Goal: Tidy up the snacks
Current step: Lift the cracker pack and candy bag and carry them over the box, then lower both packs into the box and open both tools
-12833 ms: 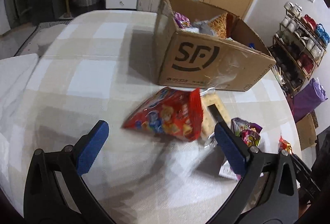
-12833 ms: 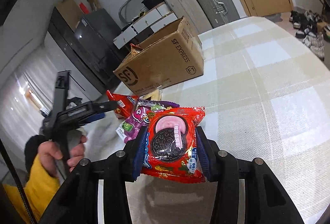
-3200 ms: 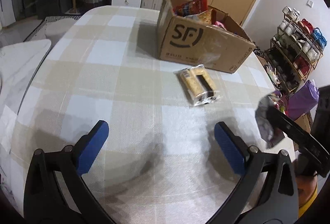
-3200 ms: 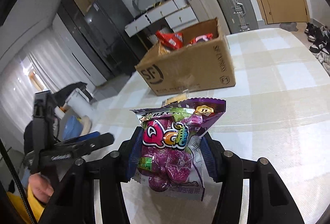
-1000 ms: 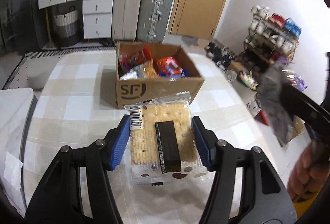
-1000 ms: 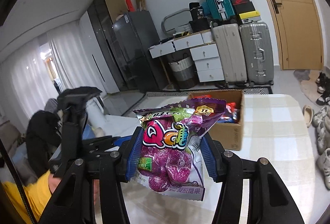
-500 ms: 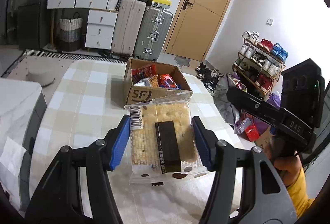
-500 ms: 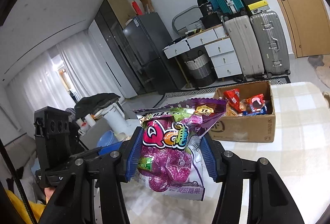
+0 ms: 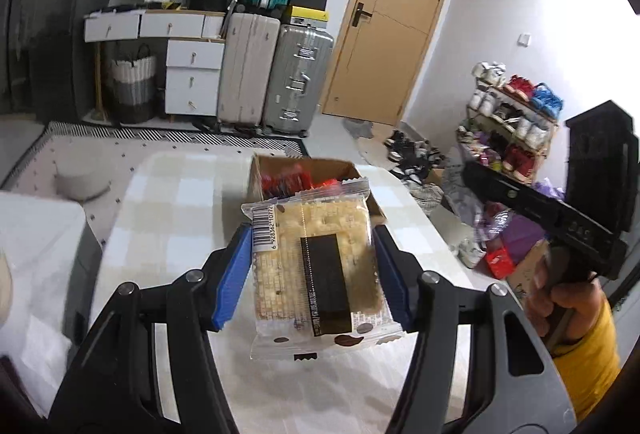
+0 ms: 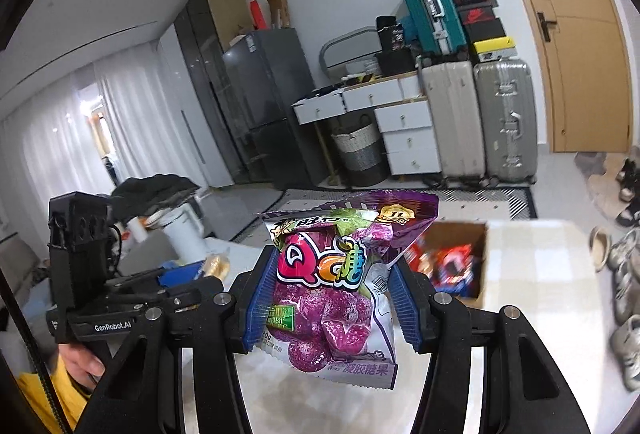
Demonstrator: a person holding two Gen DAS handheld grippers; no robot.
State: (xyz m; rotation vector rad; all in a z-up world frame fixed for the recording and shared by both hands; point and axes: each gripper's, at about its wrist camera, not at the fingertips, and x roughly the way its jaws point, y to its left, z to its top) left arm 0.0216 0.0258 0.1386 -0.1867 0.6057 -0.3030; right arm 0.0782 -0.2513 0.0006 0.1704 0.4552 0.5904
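Note:
My left gripper (image 9: pixel 312 274) is shut on a clear pack of crackers (image 9: pixel 316 270) with a black label, held high above the checked table (image 9: pixel 168 210). My right gripper (image 10: pixel 332 298) is shut on a purple bag of grape gummies (image 10: pixel 336 282), also held high. The open cardboard box (image 9: pixel 276 170) with red snack bags stands on the table beyond the crackers; in the right wrist view the box (image 10: pixel 476 266) is partly hidden behind the gummy bag. The right gripper's body (image 9: pixel 552 218) shows at the right of the left wrist view, and the left gripper's body (image 10: pixel 104 298) at the left of the right wrist view.
Suitcases (image 9: pixel 276 82), white drawers (image 9: pixel 192 78) and a wooden door (image 9: pixel 392 34) stand behind the table. A shoe rack (image 9: pixel 508 122) is at the right, shoes (image 10: pixel 628 274) lie on the floor. A dark fridge (image 10: pixel 272 106) stands at the back.
Both grippers have risen further with their packs; the box and table look smaller and farther below. The grips on both packs are unchanged.

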